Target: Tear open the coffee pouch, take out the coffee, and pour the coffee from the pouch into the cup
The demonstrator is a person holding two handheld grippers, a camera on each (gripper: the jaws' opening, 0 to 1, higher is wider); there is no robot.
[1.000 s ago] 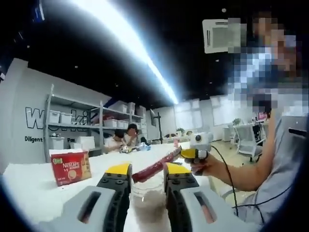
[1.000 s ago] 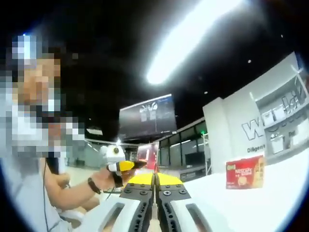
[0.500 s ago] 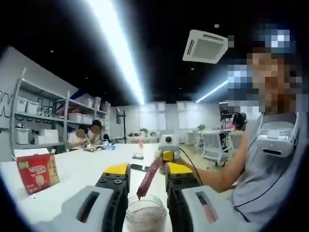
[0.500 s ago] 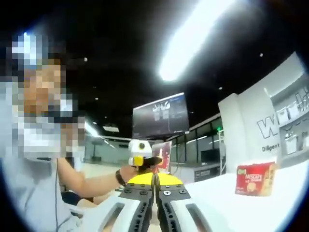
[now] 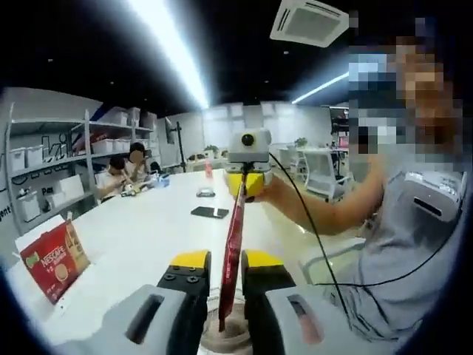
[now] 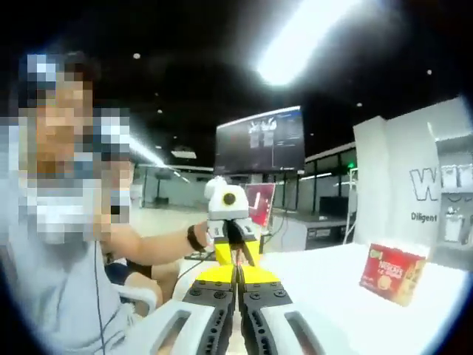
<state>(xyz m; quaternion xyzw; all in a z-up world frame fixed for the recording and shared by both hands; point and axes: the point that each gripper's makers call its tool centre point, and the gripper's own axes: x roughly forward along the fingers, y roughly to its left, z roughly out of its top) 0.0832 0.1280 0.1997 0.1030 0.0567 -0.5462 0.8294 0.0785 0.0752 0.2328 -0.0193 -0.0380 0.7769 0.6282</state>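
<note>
In the left gripper view, the left hand-held gripper rises from the bottom with its yellow-tipped jaws a little apart, straddling the cup, a clear round vessel standing on the white surface right at the jaw roots. The coffee pouch, a long red stick, hangs nearly upright between the jaws with its lower end at the cup's mouth. Its upper end is pinched by the right hand-held gripper, which comes in from the far side, held by a person in a grey shirt seated to the right. Whether the left jaws press on the cup cannot be told.

To the near left a red coffee box stands on the surface. Farther off lie a dark phone and a small dark item; two other people sit at the far left end, before grey shelving with white bins.

In the right gripper view, the right hand-held gripper has its jaws closed together on the pouch's end. Beyond them the left hand-held gripper faces the camera, held in the person's hand. The red coffee box stands on the surface to the right.
</note>
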